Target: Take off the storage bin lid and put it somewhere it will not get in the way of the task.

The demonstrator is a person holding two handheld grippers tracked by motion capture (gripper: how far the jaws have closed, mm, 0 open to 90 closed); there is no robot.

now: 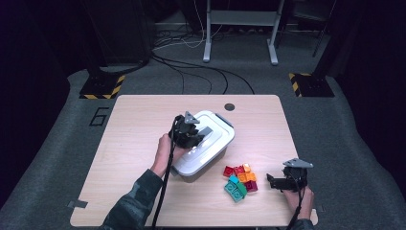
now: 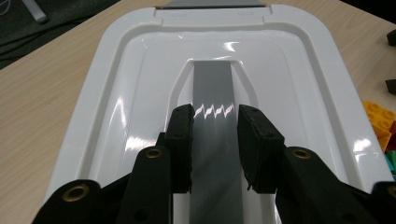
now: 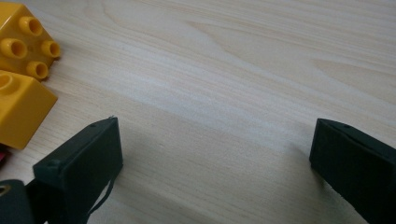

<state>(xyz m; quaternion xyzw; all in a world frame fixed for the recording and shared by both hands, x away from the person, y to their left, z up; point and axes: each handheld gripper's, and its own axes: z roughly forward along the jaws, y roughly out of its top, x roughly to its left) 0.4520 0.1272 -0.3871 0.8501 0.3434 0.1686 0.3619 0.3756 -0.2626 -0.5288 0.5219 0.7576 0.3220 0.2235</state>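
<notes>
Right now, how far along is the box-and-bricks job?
Done: nothing visibly packed; the lid sits on the white box. In hand: the left gripper is shut on the lid's grey handle. Left: the bricks lie loose on the table; the right gripper waits beside them, jaws open and empty.

Pile of coloured bricks [image 1: 240,180] on wooden table [image 1: 139,124]; cables [image 1: 191,72] on floor behind, hazard-striped stand bases [image 1: 101,86].

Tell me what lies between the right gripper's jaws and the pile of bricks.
Only bare wood of the table: the high view shows an empty gap between the open right gripper and the pile of bricks.
</notes>
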